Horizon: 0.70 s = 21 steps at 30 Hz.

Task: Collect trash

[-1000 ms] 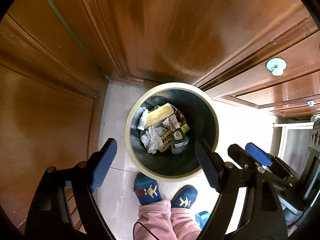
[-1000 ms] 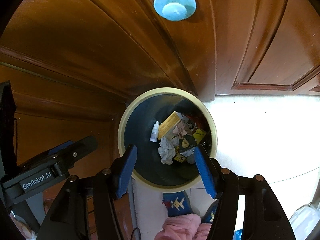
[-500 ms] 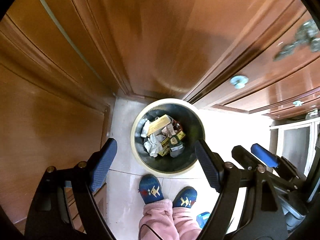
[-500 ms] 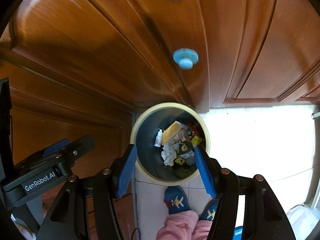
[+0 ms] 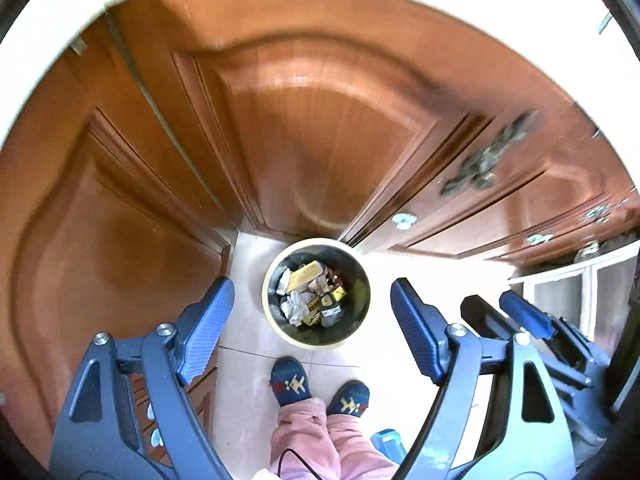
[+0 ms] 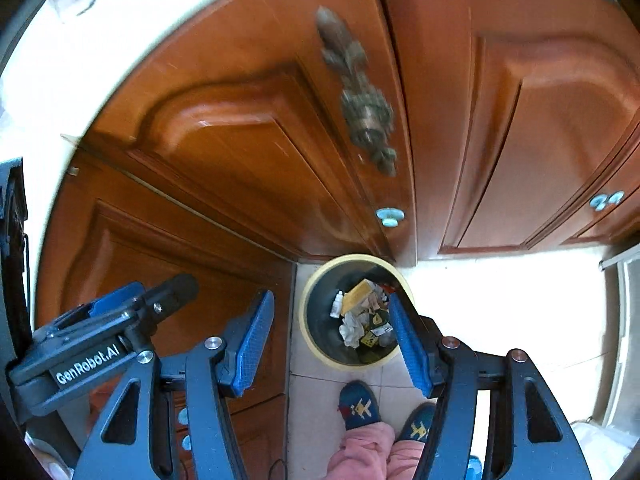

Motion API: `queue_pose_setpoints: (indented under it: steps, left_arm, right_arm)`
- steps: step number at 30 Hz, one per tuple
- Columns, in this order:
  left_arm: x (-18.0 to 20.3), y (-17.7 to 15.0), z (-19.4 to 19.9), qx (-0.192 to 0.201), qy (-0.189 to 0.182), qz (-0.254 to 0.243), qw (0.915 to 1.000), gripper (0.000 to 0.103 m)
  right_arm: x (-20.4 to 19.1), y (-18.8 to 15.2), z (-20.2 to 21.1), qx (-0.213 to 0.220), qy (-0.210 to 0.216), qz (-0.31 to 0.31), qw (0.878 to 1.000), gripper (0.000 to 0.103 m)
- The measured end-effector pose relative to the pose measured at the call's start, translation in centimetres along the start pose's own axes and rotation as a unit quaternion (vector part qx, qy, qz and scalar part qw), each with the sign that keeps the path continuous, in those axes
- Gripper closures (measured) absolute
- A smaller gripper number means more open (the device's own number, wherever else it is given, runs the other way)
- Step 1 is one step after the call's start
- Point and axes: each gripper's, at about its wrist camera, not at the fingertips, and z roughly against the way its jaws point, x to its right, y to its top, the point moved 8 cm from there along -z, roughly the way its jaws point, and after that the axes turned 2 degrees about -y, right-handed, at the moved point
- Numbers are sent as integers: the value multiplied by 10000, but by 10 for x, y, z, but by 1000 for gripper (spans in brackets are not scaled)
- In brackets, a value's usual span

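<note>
Trash (image 5: 310, 298): boxes, crumpled paper, small bottle, heaped in the round bin (image 5: 276, 320) on the floor, far below and ahead of both tools. Left gripper (image 5: 308, 330) and right gripper (image 6: 332, 336): jaws spread, empty. Advice: locate remaining litter before descending.

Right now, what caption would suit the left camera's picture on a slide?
Both open grippers, left and right, hang high above a cream-rimmed bin of trash, by wooden cabinet doors.
</note>
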Motion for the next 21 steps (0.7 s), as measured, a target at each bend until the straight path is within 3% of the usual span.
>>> queue_pose_setpoints:
  steps: [13, 21]
  left_arm:
    - [10, 35, 154, 810, 250, -72, 9964, 25]
    - [11, 49, 222, 1085, 294, -55, 9937, 25]
  right_arm:
    - [-41, 37, 135, 399, -27, 410, 9984, 42]
    - [-74, 64, 221, 863, 69, 659, 9941, 42]
